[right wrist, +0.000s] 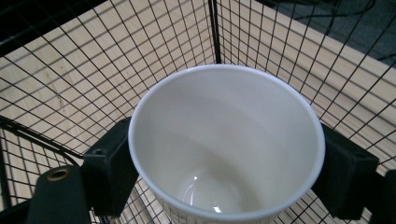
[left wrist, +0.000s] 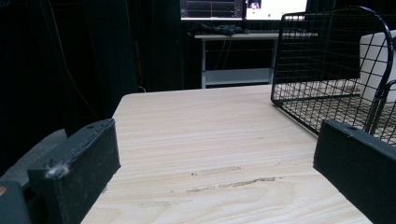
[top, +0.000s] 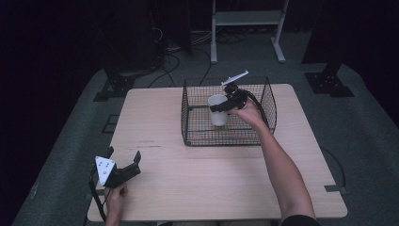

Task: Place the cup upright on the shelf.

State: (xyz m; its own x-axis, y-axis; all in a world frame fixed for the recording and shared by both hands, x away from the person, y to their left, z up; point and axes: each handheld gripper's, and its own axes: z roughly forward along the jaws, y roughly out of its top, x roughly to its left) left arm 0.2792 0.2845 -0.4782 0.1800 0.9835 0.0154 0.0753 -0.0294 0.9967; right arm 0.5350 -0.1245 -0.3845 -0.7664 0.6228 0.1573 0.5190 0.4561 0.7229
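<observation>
tabletop: light wood-grain tabletop, rectangular, a few dark scuff marks near its middle-left.
basket: black wire-mesh basket, rectangular, open top, sits at about 1 o'clock from the tabletop's centre, near the far edge.
cup: white round cup, upright, empty, inside the basket toward its 9 o'clock side. Can't tell whether it rests on the basket floor or hangs just above it.
right gripper: black two-jaw right gripper, reached into the basket from the 4 o'clock side, person's bare right forearm running back to the near edge. Grey three-cornered plate on top points up over the basket's far rim.
right fingers: black fingers one each side of the cup, just below the rim, touching its wall; closed onto the cup at cup width. In the right gripper view the cup is seen from above, glossy inside, nothing in it, mesh and wood behind it.
left gripper: black left gripper, with grey plate, held by the person's left hand at about 8 o'clock on the tabletop, near the front-left corner, well apart from the basket.
left fingers: black foam-faced fingers spread wide, nothing between them but bare wood. In the left gripper view the basket stands at 2 o'clock, cup visible through the mesh.
surround: grey carpet round the table, white metal shelf frame at 12 o'clock beyond it, black cables on the floor.
</observation>
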